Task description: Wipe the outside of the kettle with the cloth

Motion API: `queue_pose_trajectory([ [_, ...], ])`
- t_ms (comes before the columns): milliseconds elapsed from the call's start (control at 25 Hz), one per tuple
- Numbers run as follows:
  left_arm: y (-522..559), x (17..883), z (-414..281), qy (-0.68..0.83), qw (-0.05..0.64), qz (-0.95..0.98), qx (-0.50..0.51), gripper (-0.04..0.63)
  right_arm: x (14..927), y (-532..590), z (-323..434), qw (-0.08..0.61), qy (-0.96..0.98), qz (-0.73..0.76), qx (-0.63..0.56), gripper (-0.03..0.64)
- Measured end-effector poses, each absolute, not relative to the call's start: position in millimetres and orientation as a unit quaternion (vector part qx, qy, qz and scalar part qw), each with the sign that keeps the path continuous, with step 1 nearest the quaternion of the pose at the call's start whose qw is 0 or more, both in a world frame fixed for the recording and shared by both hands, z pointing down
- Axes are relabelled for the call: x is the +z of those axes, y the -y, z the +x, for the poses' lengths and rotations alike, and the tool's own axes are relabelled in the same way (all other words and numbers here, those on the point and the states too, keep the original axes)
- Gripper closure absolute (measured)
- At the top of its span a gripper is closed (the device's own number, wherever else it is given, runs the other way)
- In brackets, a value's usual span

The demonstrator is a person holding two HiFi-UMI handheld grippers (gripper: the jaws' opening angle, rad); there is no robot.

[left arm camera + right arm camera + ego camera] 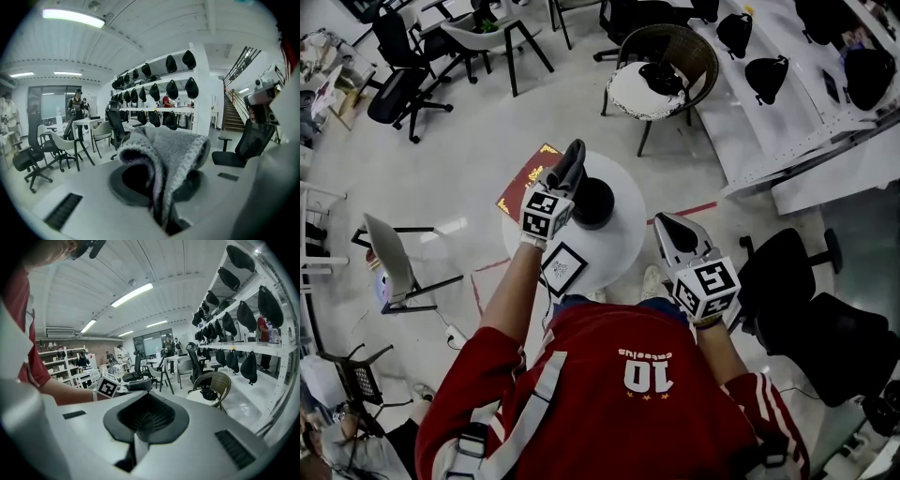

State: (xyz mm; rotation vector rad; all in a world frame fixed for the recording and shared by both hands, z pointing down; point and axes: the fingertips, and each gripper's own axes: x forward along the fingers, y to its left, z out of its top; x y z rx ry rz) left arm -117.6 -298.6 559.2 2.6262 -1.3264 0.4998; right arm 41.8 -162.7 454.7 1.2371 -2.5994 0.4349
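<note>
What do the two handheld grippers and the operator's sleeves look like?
Left gripper and right gripper: pale grey shells, dark jaw pads, each with a white cube bearing black square markers. No cables visible. Person wears a red short-sleeved jersey with white stripes and a white 10.

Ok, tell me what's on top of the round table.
A black kettle and a square marker card sit on the table. The left hand-held gripper, shut on the cloth, covers the tabletop's far-left edge.
</note>
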Motion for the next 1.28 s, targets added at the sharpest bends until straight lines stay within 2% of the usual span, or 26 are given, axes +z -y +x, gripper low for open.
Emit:
queue_pose_trajectory([
  [1280,237.8,560.8,-56.2,0.347,0.101,0.922,0.137,0.549,462.8,135.2,35.9,0.105,0.881,0.433,0.161,0.600],
])
